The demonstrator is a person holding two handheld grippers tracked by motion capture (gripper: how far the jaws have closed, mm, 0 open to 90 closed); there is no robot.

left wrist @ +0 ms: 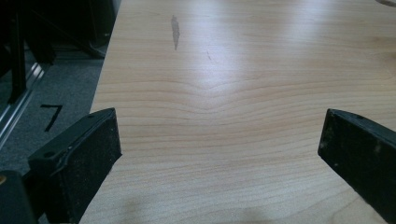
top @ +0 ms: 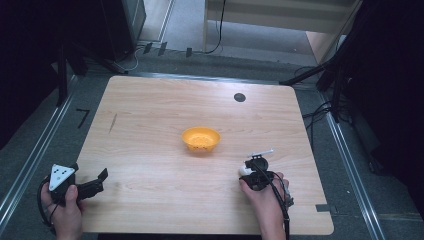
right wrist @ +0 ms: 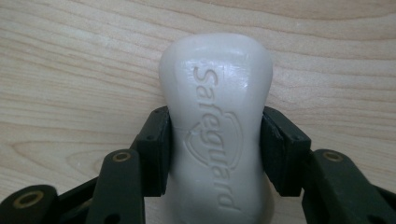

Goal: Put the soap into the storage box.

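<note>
The hard, likely slippery bar of soap [right wrist: 215, 135] is clamped at its narrow waist between the right gripper [right wrist: 215, 149] jaws, while the left gripper [left wrist: 219, 154] jaws are spread wide.

I lose the soap bar's [right wrist: 217, 135] near end below the frame edge; from above, my right gripper [top: 248, 169] covers most of it.

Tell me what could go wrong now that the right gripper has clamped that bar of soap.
The soap is smooth and waisted, and the right gripper pinches only its narrow middle, so it may slip or swivel on lifting. The orange bowl is small, so a drop could miss it. The left gripper sits open, far off, unable to steady anything.
</note>
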